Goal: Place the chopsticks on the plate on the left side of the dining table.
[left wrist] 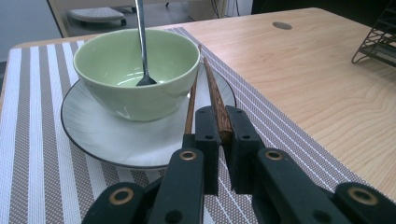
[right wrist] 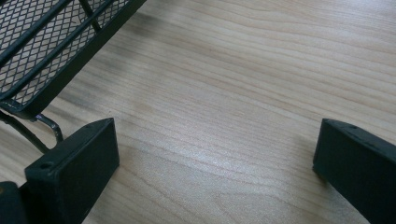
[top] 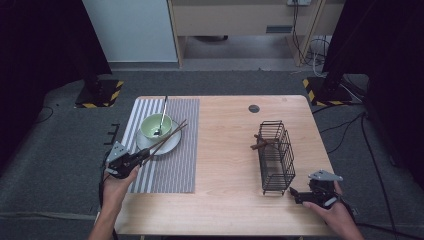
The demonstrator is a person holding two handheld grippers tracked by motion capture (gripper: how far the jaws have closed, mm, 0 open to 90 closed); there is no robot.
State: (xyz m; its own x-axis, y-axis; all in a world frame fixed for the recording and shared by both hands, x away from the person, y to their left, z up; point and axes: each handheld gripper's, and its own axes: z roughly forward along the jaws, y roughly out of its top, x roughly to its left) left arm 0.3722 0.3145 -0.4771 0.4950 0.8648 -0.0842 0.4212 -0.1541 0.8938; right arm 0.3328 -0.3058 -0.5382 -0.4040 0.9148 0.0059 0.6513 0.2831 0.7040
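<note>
Wood bench [top: 227, 150]: striped placemat [top: 170, 160] directly under left claw [left wrist: 223, 122], black wire basket [top: 276, 155] just beside right claw [top: 295, 194], dark round grommet [top: 254, 108] far beyond both.

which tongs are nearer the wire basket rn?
Right. The right tongs sit open beside the wire basket, at its near corner; the left tongs are across the table, shut on a chopstick.

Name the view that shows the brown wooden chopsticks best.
Left gripper view: the brown wooden chopsticks lie close up, one pinched between the jaws. The high view shows them small, leaning on the plate.
</note>
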